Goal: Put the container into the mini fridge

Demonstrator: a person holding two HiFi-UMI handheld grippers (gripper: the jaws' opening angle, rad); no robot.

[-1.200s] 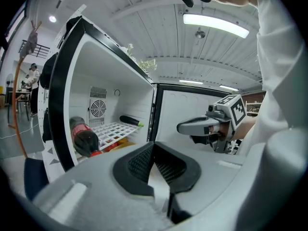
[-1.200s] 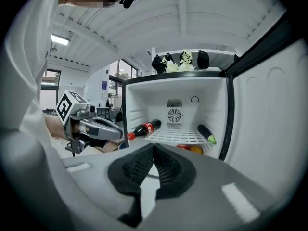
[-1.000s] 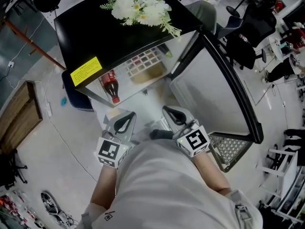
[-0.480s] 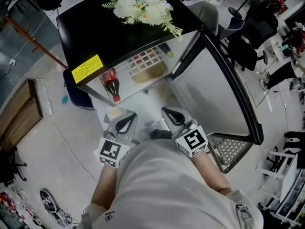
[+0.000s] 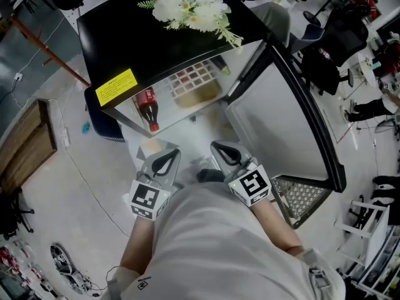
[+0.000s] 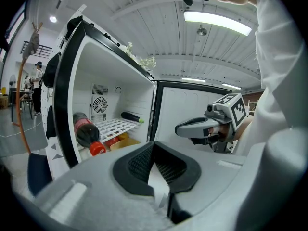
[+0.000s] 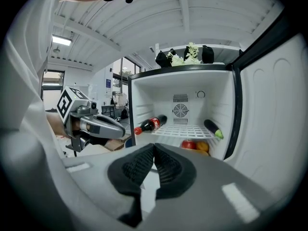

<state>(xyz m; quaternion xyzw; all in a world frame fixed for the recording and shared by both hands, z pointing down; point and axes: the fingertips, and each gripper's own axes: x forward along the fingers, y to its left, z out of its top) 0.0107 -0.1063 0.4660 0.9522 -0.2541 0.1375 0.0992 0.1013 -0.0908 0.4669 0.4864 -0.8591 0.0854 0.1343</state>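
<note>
The mini fridge [image 5: 156, 39] stands with its door [image 5: 275, 124] swung wide to the right. A tan container [image 5: 199, 94] sits on its bottom, below the wire shelf [image 7: 185, 130], and shows as a yellowish tub [image 6: 126, 143] in the left gripper view. Both grippers hover side by side in front of the opening, away from the container. My left gripper [image 5: 164, 161] is shut with nothing in it, its pads [image 6: 139, 160] meeting. My right gripper [image 5: 226, 152] is shut and empty too, pads [image 7: 166, 167] together.
On the shelf lie a cola bottle [image 5: 148, 108] and an eggplant [image 7: 211, 128]; an apple [image 7: 189, 144] and an orange [image 7: 202, 147] rest below. White flowers [image 5: 190, 8] top the fridge. A wire basket [image 5: 303, 195] is at right, a wooden board [image 5: 25, 152] at left.
</note>
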